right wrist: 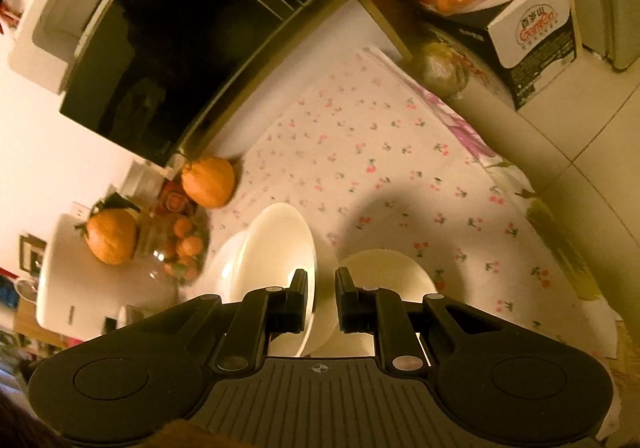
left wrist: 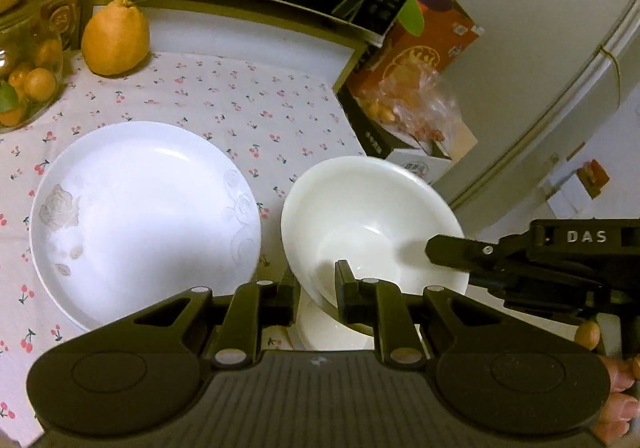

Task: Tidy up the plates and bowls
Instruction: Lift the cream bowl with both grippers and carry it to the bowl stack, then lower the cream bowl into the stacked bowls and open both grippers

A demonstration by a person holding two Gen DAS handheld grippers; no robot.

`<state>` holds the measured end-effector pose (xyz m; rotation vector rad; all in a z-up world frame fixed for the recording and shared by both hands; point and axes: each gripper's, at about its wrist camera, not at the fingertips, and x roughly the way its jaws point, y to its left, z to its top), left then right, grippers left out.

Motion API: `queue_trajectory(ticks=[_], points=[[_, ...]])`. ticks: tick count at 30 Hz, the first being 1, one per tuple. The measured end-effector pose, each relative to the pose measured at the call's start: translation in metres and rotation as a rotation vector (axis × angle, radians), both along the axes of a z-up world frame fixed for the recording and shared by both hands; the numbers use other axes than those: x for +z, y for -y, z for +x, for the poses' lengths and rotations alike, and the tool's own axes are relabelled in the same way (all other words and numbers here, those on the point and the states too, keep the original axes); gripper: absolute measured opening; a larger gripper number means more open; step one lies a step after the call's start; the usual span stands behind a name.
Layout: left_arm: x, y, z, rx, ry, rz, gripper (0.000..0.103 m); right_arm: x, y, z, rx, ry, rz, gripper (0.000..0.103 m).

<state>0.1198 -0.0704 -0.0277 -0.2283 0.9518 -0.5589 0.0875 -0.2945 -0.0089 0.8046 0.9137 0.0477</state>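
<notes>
Both claws clamp the rim of one glossy white ceramic bowl point(left wrist: 372, 224): left claw point(left wrist: 316, 288) near side, right claw point(left wrist: 436, 248) opposite. It hangs tilted above the cherry-print counter point(left wrist: 248, 103). Uneven pull risks rim slippage.

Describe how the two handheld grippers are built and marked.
Both are matte black plastic. The left gripper has two flat fingers on hinged links with silver pivot pins, rounded side housings and a ribbed grey base with a crosshair mark. The right gripper matches; from the left view its side reads "DAS".
</notes>
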Motion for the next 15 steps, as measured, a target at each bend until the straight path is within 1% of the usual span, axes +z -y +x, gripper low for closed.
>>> queue_trajectory(ticks=[2,7,10,15], points=[[0.0,0.002,-0.002,-0.012,0.008,0.012,0.016,-0.004,0.001,-0.001,0.004,-0.016,-0.008,0.015],[-0.007,0.01,-0.007,-0.034,-0.007,0.044,0.016,-0.01,0.003,-0.004,0.006,-0.046,-0.03,0.015],[-0.011,0.014,-0.009,-0.043,-0.007,0.067,0.018,-0.014,0.003,-0.004,0.01,-0.066,-0.043,0.016],[-0.014,0.02,-0.014,-0.06,0.019,0.12,0.022,-0.02,-0.001,-0.002,0.033,-0.107,-0.063,0.016]])
